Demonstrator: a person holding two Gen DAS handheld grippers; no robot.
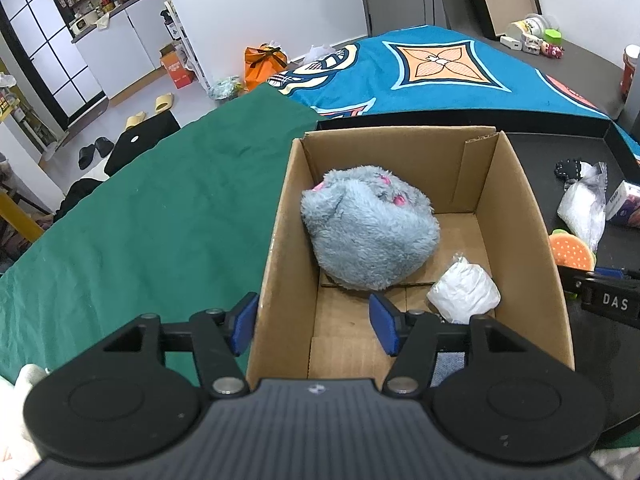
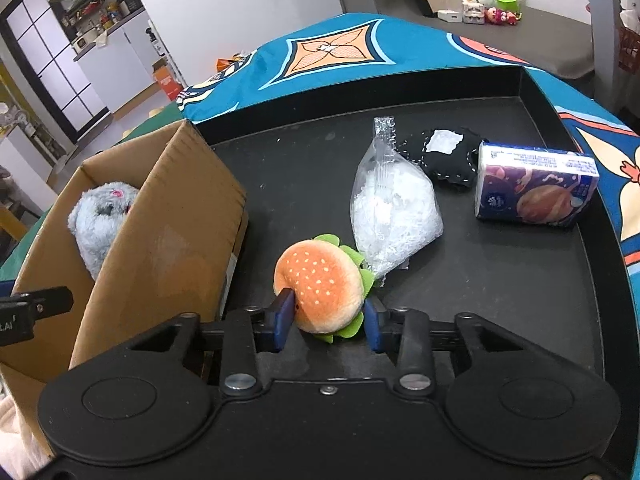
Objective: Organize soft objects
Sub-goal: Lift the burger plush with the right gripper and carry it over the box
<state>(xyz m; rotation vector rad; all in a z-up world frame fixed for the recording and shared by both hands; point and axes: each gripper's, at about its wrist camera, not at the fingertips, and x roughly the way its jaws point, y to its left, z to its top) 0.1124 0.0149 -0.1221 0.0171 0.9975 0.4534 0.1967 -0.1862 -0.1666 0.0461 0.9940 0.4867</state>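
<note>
The right gripper [image 2: 326, 322] is pinching the plush burger [image 2: 320, 290] on the black tray [image 2: 500, 300], both pads against its sides. Judged step: pickup. Next it must be lifted clear and carried left over the wall of the cardboard box [image 2: 160, 248], which stands just beside the toy. The left gripper [image 1: 316, 326] is spread, empty, straddling the box's left wall. Inside lie a grey plush [image 1: 368, 232] and a white bundle [image 1: 464, 294]. A clear bag [image 2: 392, 208] touches the burger and may drag along.
</note>
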